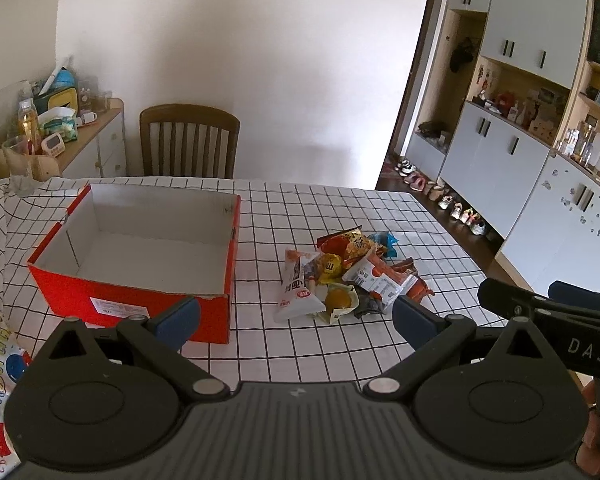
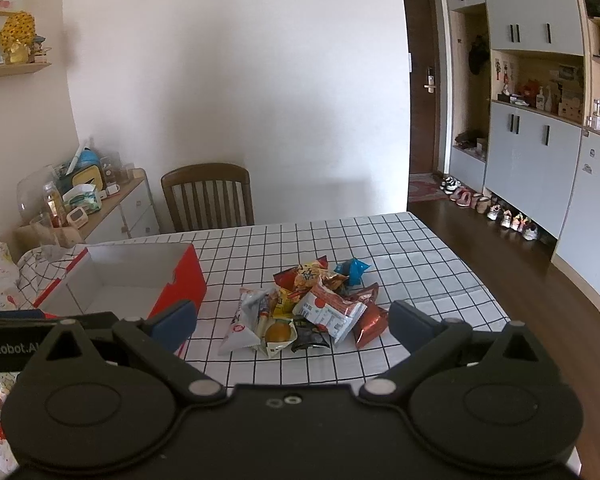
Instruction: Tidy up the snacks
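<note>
**Both grippers spread wide above the checked table**

Our left gripper (image 1: 296,314) and right gripper (image 2: 292,320) hang with jaws apart, gripping nothing. We see the snack pile (image 1: 348,276) heaped on the checked tablecloth (image 1: 340,208), just right of the empty red box (image 1: 140,256).

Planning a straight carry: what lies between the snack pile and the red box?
Only bare checked tablecloth between the snack pile and the red box; both views show it.
</note>
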`<state>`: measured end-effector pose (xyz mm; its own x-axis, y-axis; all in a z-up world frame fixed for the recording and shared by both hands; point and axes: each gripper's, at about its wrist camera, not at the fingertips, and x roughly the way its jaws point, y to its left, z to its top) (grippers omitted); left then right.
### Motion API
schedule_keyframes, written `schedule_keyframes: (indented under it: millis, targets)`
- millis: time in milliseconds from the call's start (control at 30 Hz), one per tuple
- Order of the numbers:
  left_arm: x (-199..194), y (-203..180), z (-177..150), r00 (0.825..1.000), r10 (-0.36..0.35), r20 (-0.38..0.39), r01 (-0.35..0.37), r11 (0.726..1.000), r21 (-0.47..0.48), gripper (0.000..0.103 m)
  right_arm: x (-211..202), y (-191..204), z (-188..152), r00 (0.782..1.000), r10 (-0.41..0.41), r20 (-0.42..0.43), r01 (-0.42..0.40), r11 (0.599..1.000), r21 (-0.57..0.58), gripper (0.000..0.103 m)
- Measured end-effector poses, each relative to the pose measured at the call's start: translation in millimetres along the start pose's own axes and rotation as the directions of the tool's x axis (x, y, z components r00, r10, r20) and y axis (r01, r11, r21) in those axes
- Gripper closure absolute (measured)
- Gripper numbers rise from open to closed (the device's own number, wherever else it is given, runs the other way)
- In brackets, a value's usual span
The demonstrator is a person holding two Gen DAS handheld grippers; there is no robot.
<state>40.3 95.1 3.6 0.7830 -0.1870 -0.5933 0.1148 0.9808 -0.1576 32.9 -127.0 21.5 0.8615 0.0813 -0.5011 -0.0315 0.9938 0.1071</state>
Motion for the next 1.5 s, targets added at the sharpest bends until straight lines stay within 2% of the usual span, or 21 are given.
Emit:
schedule_keyframes:
  millis: [600, 833, 1100, 1500]
  targets:
    - [0, 8, 0, 1.0, -0.031, -0.005, 0.031, 1.0, 0.002, 0.0, -8, 14, -4, 0.999, -0.032, 0.012, 0.032, 0.999, 0.024, 0.001]
    - [4, -1, 2, 1.0, -0.004, 0.005, 0.004, 1.0, -0.011, 0.0, -4, 7, -4, 1.0, -0.013, 0.01, 0.013, 1.0, 0.025, 0.001]
    - [11, -17, 9, 0.998, 0.051, 0.022, -0.05, 0.998, -0.034, 0.0, 6, -7, 7, 0.998, 0.05, 0.031, -0.049, 0.999, -0.006, 0.001]
    - [54, -33, 6, 0.991, 0.111, -0.077, -0.116, 0.991, -0.059, 0.0, 43, -40, 9, 0.991, 0.124, -0.048, -0.124, 0.992, -0.002, 0.003]
